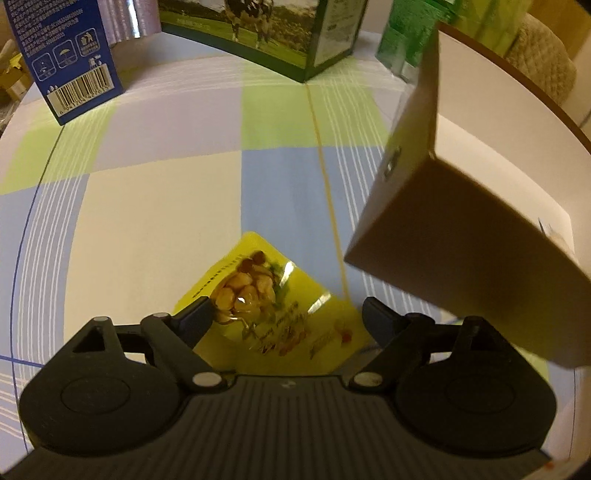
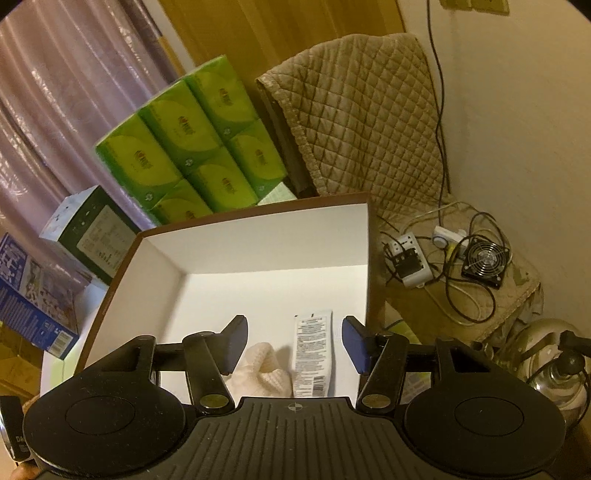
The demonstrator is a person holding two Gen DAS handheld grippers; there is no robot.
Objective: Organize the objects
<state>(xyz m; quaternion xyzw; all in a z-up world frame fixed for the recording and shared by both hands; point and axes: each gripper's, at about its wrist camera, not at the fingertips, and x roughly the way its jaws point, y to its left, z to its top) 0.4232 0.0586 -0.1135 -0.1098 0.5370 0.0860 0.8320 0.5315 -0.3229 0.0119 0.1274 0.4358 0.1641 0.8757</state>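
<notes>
A yellow snack packet [image 1: 273, 314] printed with nuts lies flat on the checked tablecloth, between the wide-apart fingers of my left gripper [image 1: 286, 319], which is open just above it. To the right stands a brown cardboard box [image 1: 461, 229] with a white inside. My right gripper [image 2: 293, 343] hangs open over that box [image 2: 258, 243]. Inside the box lie a cream knitted item [image 2: 258, 373] and a white tube [image 2: 314, 354] with printed text and a barcode. Nothing sits between the right fingers.
A blue carton [image 1: 70, 62] and a green carton with a cow picture [image 1: 280, 33] stand at the far side of the table. Green tissue packs [image 2: 192, 144], a quilted cover [image 2: 362, 110], a power strip [image 2: 406, 258], a small fan [image 2: 485, 260] and cables lie beyond the box.
</notes>
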